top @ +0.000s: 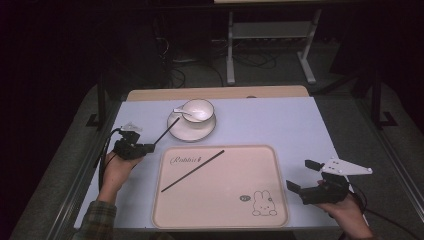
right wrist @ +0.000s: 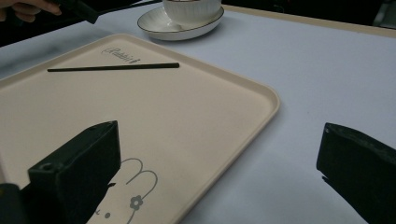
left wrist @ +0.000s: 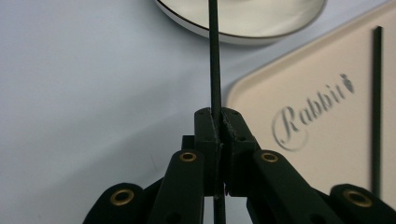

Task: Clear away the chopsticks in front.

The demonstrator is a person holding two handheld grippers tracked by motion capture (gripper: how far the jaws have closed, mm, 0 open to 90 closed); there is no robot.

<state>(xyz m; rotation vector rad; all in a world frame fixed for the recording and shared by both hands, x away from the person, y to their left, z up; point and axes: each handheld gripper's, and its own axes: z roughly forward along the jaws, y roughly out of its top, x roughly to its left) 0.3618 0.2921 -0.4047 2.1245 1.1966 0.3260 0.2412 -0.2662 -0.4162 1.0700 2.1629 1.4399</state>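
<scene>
Left claw (top: 150, 147) sitting at the worktop's (top: 280, 120) left side, jaws clenched tight on a thin black chopstick (top: 167, 131). In the left gripper view the stick (left wrist: 215, 70) is running straight up out from between the pressed-together jaws, its far end reaching over the saucer (left wrist: 243, 28) rim. From the high view that held stick is angling up and right, tip ending at the saucer (top: 176, 131) edge; cannot tell if it is touching.

White cup (top: 198, 111) standing on the saucer, a spoon (top: 183, 113) resting in it.

Second chopstick (top: 192, 171) lying flat and diagonal on the beige tray (top: 280, 210), just beside the "Rabbit" lettering (top: 184, 160), well apart from both claws. Bunny drawing (top: 263, 204) sitting in the tray's near right corner.

Right claw (top: 305, 176) hovering off the tray's right edge, jaws spread wide, nothing between them. Right gripper view showing the two jaws far apart, one over the tray's bunny corner, the other over bare worktop (right wrist: 317, 70), with the loose chopstick (right wrist: 113, 67) lying far ahead.
</scene>
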